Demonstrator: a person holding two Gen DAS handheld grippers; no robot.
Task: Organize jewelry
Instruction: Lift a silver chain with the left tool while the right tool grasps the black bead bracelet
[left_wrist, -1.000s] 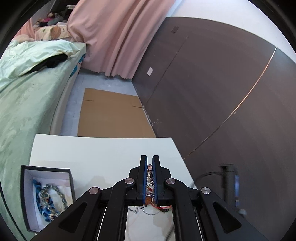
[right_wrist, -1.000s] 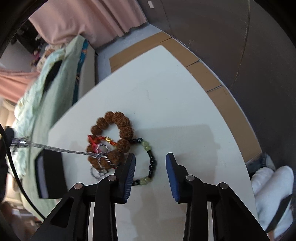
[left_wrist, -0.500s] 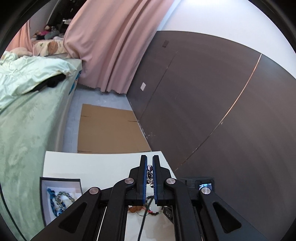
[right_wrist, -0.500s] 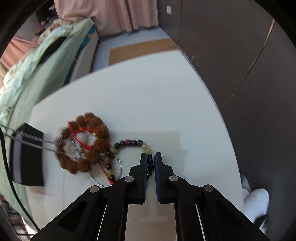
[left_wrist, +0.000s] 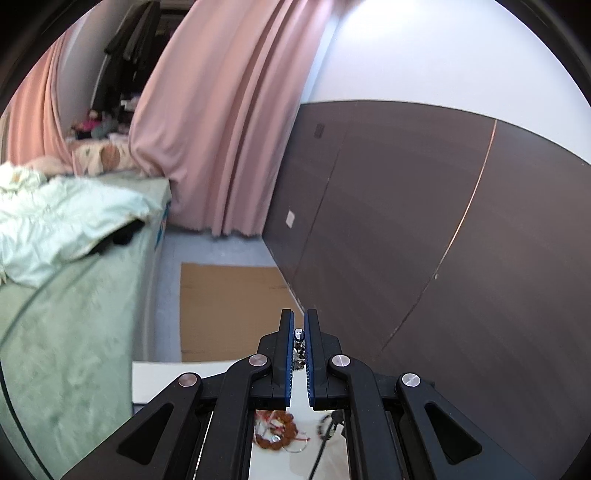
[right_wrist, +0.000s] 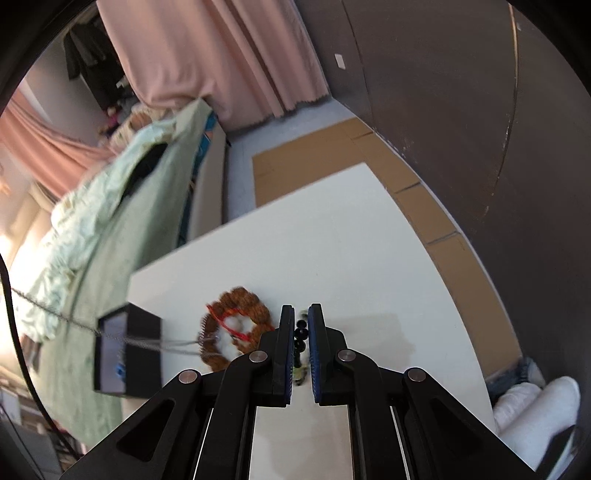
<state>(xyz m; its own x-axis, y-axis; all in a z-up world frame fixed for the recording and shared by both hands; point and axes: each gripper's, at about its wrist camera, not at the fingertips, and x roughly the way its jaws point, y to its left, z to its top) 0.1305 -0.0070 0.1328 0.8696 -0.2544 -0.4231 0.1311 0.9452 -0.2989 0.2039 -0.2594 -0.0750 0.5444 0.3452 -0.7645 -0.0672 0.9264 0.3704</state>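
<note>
My left gripper (left_wrist: 299, 325) is shut on a silver chain (left_wrist: 298, 349) and is raised well above the white table (left_wrist: 177, 376). The chain shows in the right wrist view (right_wrist: 74, 322), taut, running from the far left to the jewelry pile. My right gripper (right_wrist: 302, 314) is shut on a black-and-green bead bracelet (right_wrist: 301, 334), held just above the table (right_wrist: 351, 258). A brown seed-bead bracelet (right_wrist: 240, 302) with a red cord (right_wrist: 221, 317) lies left of it; it also shows low in the left wrist view (left_wrist: 277, 434). A black jewelry box (right_wrist: 125, 349) with white lining stands at the table's left edge.
A bed with green covers (right_wrist: 110, 229) runs along the left of the table. Flat cardboard (right_wrist: 314, 155) lies on the floor beyond it. A dark wall panel (right_wrist: 480, 110) stands to the right. A person's white-socked foot (right_wrist: 535, 410) is at the lower right.
My left gripper has risen and tilted up with the chain, stretching it taut. My right gripper has shut on the bead bracelet and lifted it a little off the table.
</note>
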